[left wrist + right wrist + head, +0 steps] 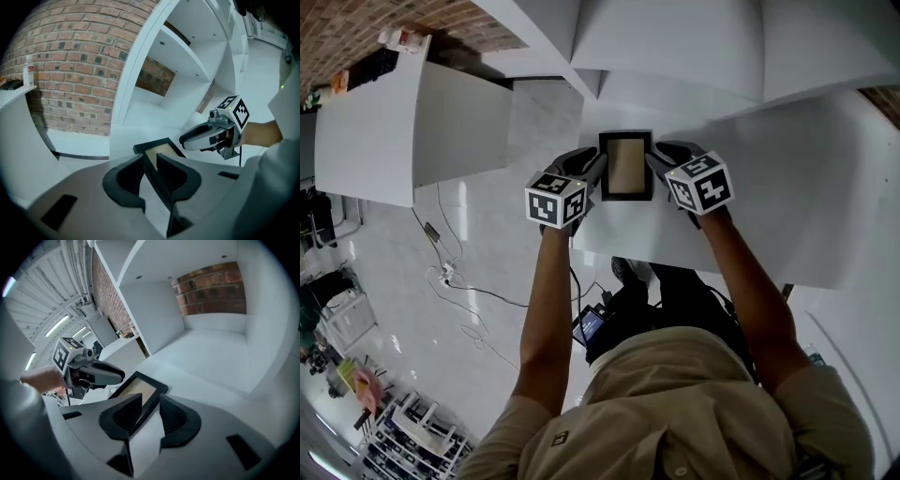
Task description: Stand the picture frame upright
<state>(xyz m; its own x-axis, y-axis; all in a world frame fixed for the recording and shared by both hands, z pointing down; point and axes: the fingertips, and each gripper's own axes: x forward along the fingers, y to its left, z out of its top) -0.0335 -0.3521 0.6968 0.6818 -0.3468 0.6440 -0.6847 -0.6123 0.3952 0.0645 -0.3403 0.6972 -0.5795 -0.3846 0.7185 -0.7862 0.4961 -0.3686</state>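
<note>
Flat and face up on the plain white table, right at the table's left end: a black-rimmed rectangular picture frame with a tan panel inside. Not upright yet, not even tilted. Long sides running away across the table toward the white shelving unit at the table's far side.

On the frame's side nearer the table's left edge, the left gripper, grey-bodied with black ribbed pads. Jaws only a narrow way apart, straddling the frame's black rim. Rim close against one pad, a sliver of white table showing beside the other, so no squeeze there.

On the frame's side further in from the table's left edge, the right gripper. Same story: jaws parted, black rim slotted between them, white table visible through the gap, pads not pinching.

Both grippers angled down at the table, one on each long side of the frame, facing each other across the tan panel. A black-and-white marker cube riding on top of each. Beyond the table and beside the shelving, a red brick wall.
</note>
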